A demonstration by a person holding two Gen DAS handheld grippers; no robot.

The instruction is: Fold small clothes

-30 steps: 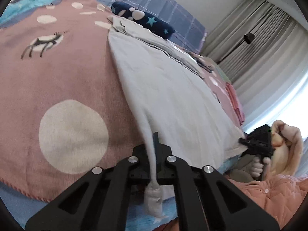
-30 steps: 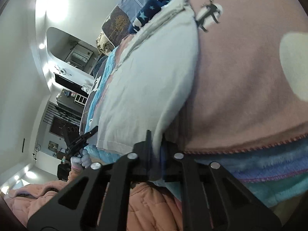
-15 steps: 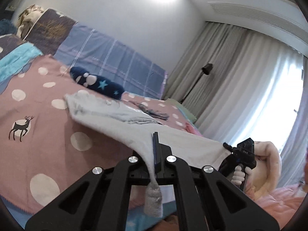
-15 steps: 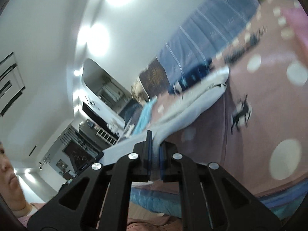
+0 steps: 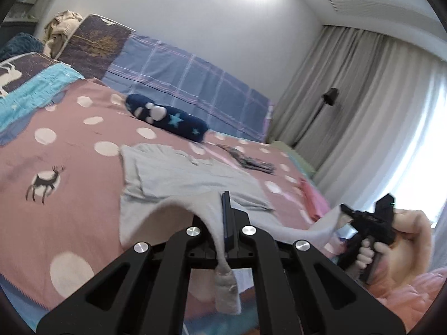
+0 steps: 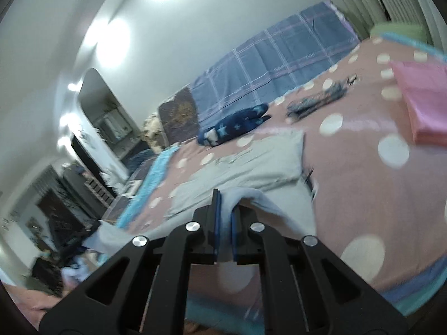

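A light grey garment [image 5: 178, 176] lies on the pink dotted blanket [image 5: 69, 209], its near hem lifted off the bed. My left gripper [image 5: 223, 223] is shut on one corner of the hem; the pinched cloth hangs below the fingers. My right gripper [image 6: 225, 217] is shut on the other corner of the grey garment [image 6: 251, 164]. It also shows in the left wrist view [image 5: 371, 223], held in a hand at the right. The hem is stretched between the two grippers above the bed's near edge.
A dark blue star-patterned roll [image 5: 167, 120] lies at the far side of the blanket. A small dark patterned item [image 5: 251, 162] lies beyond the garment. A folded pink cloth [image 6: 421, 103] sits at the right. A plaid headboard cover [image 5: 190, 89] and curtains [image 5: 363, 97] stand behind.
Both grippers have lifted the garment's near hem up from the bed and carried it forward; the views swung from looking down at the blanket to looking across the bed.
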